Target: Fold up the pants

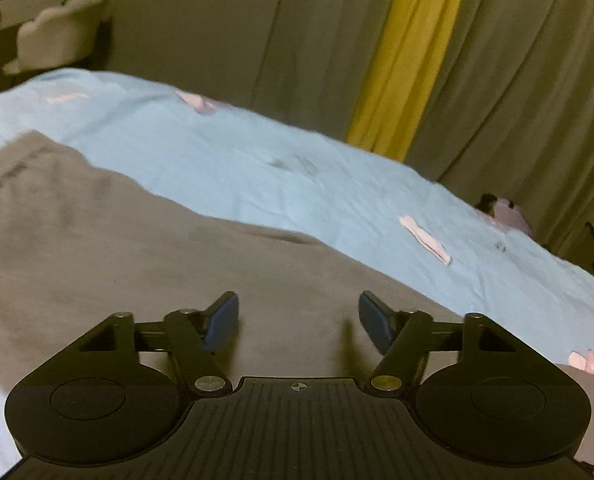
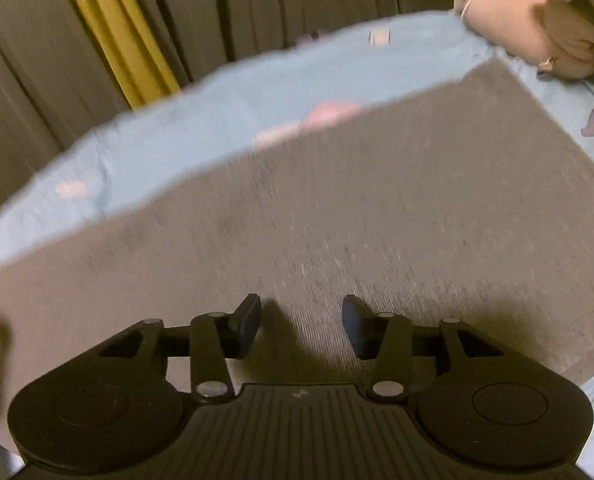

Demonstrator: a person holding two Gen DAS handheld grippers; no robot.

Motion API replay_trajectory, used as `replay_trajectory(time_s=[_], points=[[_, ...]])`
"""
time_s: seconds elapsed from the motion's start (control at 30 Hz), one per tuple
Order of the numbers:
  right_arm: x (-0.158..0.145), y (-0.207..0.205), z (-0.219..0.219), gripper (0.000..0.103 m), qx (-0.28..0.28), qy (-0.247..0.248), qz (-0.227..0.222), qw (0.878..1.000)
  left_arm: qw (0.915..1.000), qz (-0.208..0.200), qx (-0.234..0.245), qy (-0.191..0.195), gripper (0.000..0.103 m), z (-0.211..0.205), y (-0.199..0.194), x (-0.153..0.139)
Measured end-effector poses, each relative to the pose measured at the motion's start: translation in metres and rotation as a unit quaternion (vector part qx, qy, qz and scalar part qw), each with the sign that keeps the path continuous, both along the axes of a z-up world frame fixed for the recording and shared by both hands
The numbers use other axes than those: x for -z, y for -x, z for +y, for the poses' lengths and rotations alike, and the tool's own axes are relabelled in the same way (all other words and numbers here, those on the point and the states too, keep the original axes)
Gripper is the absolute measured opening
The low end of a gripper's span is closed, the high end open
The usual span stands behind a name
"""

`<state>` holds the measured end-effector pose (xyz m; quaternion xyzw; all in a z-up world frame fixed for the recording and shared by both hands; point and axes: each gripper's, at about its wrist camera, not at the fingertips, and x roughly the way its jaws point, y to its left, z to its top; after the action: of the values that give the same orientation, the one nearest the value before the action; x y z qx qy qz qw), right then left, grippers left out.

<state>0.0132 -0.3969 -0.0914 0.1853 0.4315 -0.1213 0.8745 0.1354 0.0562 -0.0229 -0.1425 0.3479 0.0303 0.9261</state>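
Grey pants [image 1: 137, 248] lie spread flat on a bed covered by a light blue sheet [image 1: 257, 168] printed with small pink shapes. At the left, the left tongs [image 1: 299, 322] hang just above the fabric, their blue-padded fingers [image 1: 223, 320] set wide apart with nothing between them. Beyond that pair, the garment slopes up toward a seam or waistband line near the left edge of the left wrist view; which it is cannot be told through the blur. Behind the bed hang grey curtains [image 1: 217, 40] with one yellow panel [image 1: 409, 56] between them, and a pale cloud-shaped chair back [image 1: 61, 36] stands by a desk in the far left corner.

To the right, the right tongs [image 2: 301, 326] likewise stand parted over the pants [image 2: 377, 208], empty, throwing a dark shadow onto the cloth just in front of them. From this side the garment shows a straight far edge and a squared corner on the sheet [image 2: 217, 112]. A brown plush toy [image 2: 537, 20] rests at the bed's far right corner, well apart from the pants.
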Motion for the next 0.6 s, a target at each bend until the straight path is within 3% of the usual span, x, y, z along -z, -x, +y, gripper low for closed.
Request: replay_trajectory(time_s=[0.07, 0.2, 0.27, 0.43, 0.5, 0.6], points=[[0.001, -0.001, -0.001, 0.066, -0.006, -0.012, -0.013, 1.0, 0.9996, 0.016, 0.021, -0.01, 0.059, -0.01, -0.015, 0.009], [0.001, 0.001, -0.002, 0.071, -0.001, -0.025, -0.024, 0.999, 0.9945, 0.038, 0.056, -0.08, 0.052, -0.033, -0.033, 0.031], [0.004, 0.001, -0.005, 0.075, 0.001, -0.031, -0.028, 0.999, 0.9899, 0.046, 0.062, -0.119, 0.056, -0.044, -0.041, 0.043], [0.006, -0.008, 0.005, 0.083, -0.01, -0.013, -0.027, 1.0, 0.9762, 0.006, 0.063, -0.207, 0.075, -0.068, -0.057, 0.052], [0.005, -0.01, 0.009, 0.085, -0.017, -0.003, -0.024, 1.0, 0.9789, 0.012, 0.046, -0.199, 0.082, -0.064, -0.066, 0.053], [0.005, -0.009, 0.009, 0.085, -0.015, -0.003, -0.024, 1.0, 0.9869, 0.017, 0.031, -0.157, 0.077, -0.058, -0.058, 0.041]])
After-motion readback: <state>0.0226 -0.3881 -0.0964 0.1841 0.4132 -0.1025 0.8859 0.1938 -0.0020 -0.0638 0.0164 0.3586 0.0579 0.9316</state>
